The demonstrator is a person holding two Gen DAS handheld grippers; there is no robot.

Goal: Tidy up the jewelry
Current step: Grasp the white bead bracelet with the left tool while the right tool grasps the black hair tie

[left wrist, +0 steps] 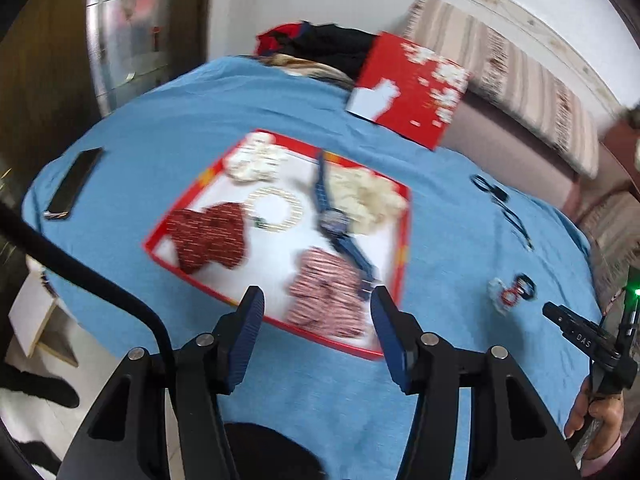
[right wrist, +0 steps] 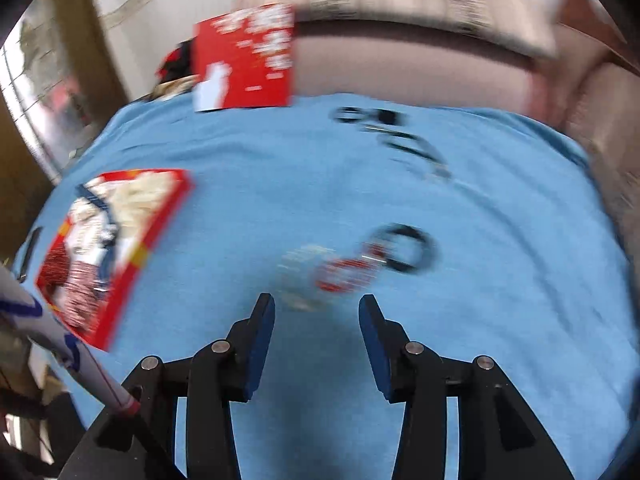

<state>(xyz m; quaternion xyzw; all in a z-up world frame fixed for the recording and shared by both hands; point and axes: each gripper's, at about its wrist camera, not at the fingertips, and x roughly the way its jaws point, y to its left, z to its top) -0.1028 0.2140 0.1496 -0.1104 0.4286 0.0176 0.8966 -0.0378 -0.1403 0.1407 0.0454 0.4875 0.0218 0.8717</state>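
Observation:
A red-rimmed box tray (left wrist: 403,240) lies on the blue cloth (left wrist: 200,120). It holds a dark red scrunchie (left wrist: 208,236), a striped pink scrunchie (left wrist: 326,300), a pearl bracelet (left wrist: 276,210), a blue watch (left wrist: 336,220) and white pieces (left wrist: 256,160). My left gripper (left wrist: 318,312) is open and empty above the tray's near edge. My right gripper (right wrist: 316,316) is open and empty just short of a clear ring (right wrist: 300,276), a red ring (right wrist: 344,272) and a black ring (right wrist: 408,248) on the cloth. The tray shows at the left of the right wrist view (right wrist: 160,232). The rings also show in the left wrist view (left wrist: 514,292).
The red box lid (left wrist: 412,92) leans at the table's far edge, next to dark clothes (left wrist: 328,44). A black phone (left wrist: 74,184) lies at the left. Black hair ties and clips (right wrist: 384,128) lie far right. A sofa (right wrist: 400,68) stands behind the table.

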